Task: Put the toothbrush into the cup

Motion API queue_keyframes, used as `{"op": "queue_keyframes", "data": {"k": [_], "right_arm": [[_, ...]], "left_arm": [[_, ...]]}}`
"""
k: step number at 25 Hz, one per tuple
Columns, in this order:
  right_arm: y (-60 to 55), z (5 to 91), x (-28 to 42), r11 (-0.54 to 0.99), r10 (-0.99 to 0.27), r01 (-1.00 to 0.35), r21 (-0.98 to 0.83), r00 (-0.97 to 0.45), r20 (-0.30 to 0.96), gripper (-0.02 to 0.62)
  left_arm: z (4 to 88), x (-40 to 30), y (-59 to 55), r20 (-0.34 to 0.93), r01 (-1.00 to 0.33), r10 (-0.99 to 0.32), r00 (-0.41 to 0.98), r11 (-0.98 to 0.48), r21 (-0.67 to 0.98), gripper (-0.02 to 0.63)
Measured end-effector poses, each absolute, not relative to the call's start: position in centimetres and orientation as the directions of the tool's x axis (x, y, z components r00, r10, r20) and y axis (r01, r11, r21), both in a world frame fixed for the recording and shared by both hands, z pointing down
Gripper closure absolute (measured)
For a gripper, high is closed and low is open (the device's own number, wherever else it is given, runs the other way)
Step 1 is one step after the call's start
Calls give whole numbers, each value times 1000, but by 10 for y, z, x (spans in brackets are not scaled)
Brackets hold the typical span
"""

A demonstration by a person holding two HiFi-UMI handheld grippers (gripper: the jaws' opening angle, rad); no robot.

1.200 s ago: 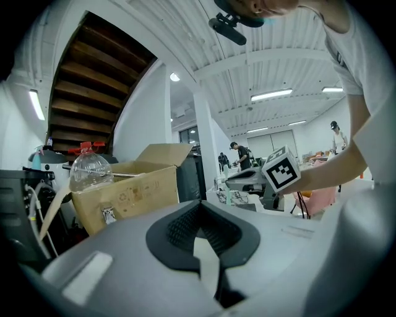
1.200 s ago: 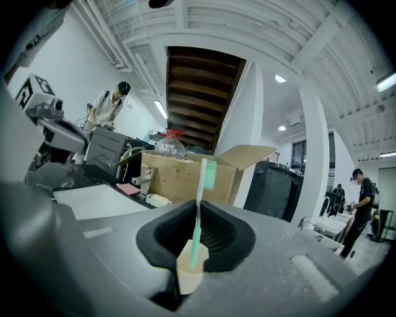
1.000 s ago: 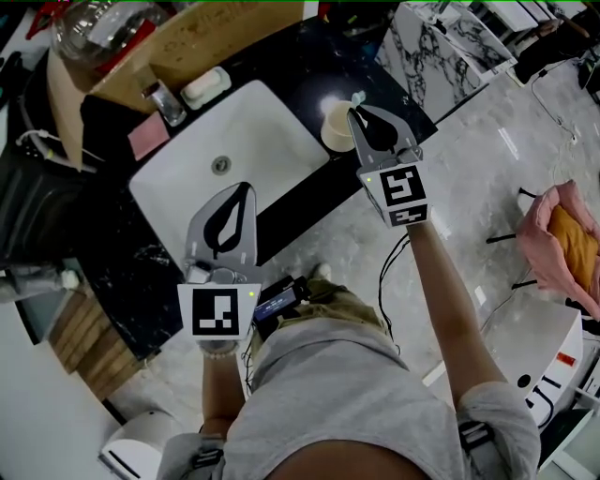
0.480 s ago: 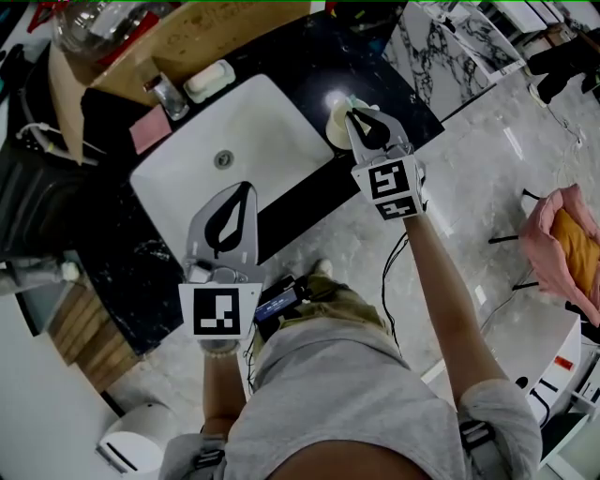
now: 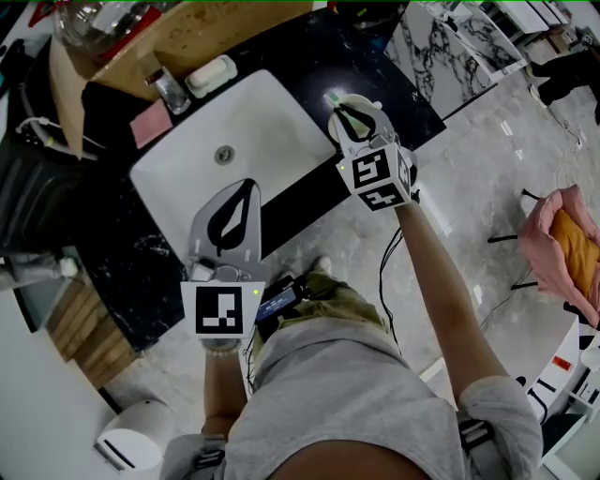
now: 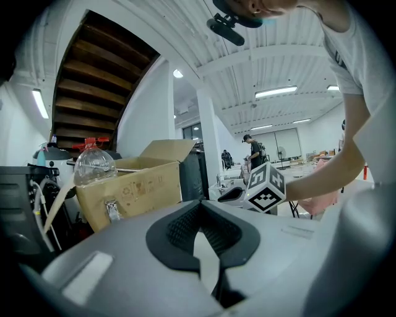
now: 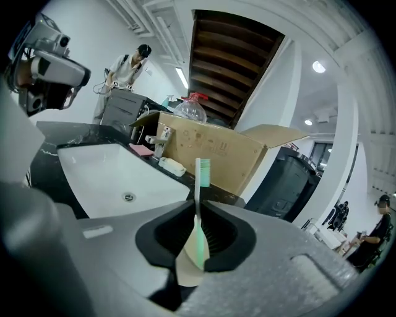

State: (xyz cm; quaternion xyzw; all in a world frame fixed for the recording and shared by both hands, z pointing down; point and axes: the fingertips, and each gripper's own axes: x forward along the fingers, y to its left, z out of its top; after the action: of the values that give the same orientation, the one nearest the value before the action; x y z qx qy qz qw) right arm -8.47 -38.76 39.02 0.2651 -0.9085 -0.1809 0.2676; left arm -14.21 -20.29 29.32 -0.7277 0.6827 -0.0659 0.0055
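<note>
A green and white toothbrush (image 7: 202,168) stands upright between the jaws of my right gripper (image 7: 198,203), which is shut on its handle. In the head view the right gripper (image 5: 337,106) hangs over the cream cup (image 5: 364,106) on the black counter (image 5: 314,52), right of the sink. The brush head (image 5: 330,97) pokes out past the jaw tips, and the gripper hides most of the cup. My left gripper (image 5: 247,186) is held over the sink's front edge, shut with nothing in it; in its own view the left gripper (image 6: 199,207) points toward a cardboard box.
A white sink (image 5: 262,117) lies between the grippers. Behind it are a tap (image 5: 167,97), a soap dish (image 5: 208,77), a pink cloth (image 5: 148,137) and a cardboard box (image 5: 211,26). Marble-patterned floor lies to the right.
My right gripper has carried the toothbrush up and to the left, from beside the cup to over it. The left gripper has stayed put.
</note>
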Motion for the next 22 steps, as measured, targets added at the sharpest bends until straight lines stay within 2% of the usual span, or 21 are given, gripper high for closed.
{"op": "queue_keyframes", "data": {"k": [10, 17, 22], "right_arm": [[-380, 399, -91, 830, -549, -418, 368, -725, 415, 537], [-366, 381, -72, 819, -572, -491, 298, -745, 343, 526], [-350, 355, -44, 785, -618, -569, 245, -747, 245, 595]], "left_arm": [[297, -145, -194, 110, -992, -992, 67, -79, -101, 594], [294, -139, -195, 90, -987, -989, 113, -123, -105, 594], [290, -130, -200, 81, -977, -983, 167, -176, -118, 594]]}}
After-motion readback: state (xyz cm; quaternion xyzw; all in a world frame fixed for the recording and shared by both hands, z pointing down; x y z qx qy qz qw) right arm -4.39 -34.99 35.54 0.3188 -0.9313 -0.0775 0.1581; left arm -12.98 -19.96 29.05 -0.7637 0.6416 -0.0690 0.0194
